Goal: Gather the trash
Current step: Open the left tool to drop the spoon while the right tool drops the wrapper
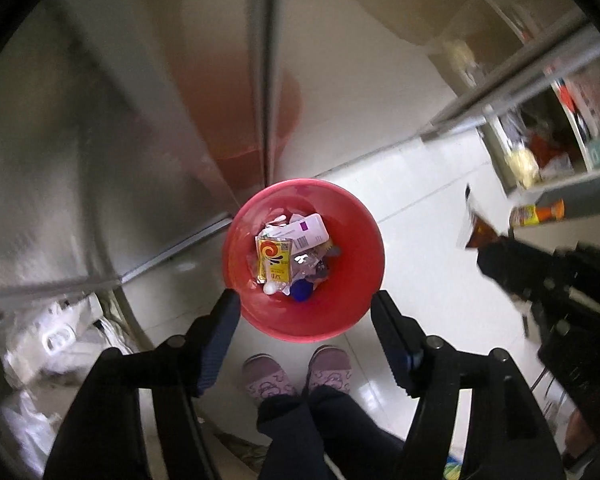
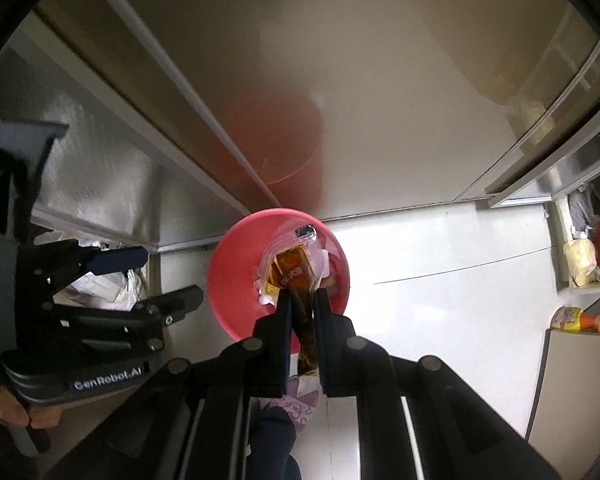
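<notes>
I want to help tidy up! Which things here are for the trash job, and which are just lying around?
For the job:
- red bin, with trash already inside
- brown wrapper, pinched in the right gripper above the bin
- left gripper, open and empty

Just lying about:
- orange bottle on a ledge
- white bags on the floor
- shelf clutter

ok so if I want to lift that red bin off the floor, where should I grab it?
Probably pinch the red bin by its near rim, coming straight down from above: it stands upright and open-topped, the rim is bare, and the cabinet crowds its far side.
</notes>
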`<act>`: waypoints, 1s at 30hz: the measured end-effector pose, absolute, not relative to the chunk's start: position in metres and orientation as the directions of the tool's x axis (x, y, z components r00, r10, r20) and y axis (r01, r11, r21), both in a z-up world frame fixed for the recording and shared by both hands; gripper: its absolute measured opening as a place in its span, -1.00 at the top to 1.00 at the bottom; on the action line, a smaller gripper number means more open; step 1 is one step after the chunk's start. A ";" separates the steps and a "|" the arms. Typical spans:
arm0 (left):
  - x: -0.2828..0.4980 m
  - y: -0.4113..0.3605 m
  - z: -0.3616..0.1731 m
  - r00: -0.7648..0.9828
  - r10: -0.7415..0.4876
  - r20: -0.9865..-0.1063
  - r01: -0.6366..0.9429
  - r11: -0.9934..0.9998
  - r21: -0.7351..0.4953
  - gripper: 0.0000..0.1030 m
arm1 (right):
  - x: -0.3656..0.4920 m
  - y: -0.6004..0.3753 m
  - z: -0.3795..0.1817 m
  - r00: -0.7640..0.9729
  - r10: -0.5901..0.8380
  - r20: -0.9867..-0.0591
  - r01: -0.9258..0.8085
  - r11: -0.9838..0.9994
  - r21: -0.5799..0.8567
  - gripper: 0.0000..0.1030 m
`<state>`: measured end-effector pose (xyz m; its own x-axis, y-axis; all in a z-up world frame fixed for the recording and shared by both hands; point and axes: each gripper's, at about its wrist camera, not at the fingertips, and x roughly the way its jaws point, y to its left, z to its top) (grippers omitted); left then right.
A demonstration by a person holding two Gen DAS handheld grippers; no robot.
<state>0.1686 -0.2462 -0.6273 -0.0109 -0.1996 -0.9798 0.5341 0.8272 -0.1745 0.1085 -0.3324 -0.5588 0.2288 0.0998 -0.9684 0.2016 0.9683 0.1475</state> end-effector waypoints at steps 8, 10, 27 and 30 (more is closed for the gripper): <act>0.174 -0.218 -0.641 0.055 -0.175 -0.983 0.483 0.866 -0.128 -1.00 | 0.116 -0.317 -0.584 0.196 0.132 -0.972 0.140 0.977 0.161 0.80; 0.175 -0.211 -0.643 0.073 -0.160 -0.984 0.475 0.873 -0.107 -1.00 | 0.119 -0.311 -0.588 0.191 0.142 -0.971 0.124 0.978 0.167 0.80; 0.174 -0.175 -0.621 0.117 -0.104 -0.988 0.421 0.906 -0.046 -1.00 | 0.116 -0.296 -0.580 0.153 0.062 -0.986 0.099 0.992 0.078 -0.34; 0.170 -0.173 -0.593 0.140 -0.096 -0.986 0.419 0.907 -0.029 -1.00 | 0.112 -0.295 -0.556 0.161 0.055 -0.985 0.112 0.991 0.074 -0.36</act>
<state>0.1695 -0.1734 -0.5927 0.1396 -0.0965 -0.9855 0.4194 0.9073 -0.0294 0.1123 -0.2945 -0.5564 0.1613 0.0549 -0.9854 0.1116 0.9910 0.0735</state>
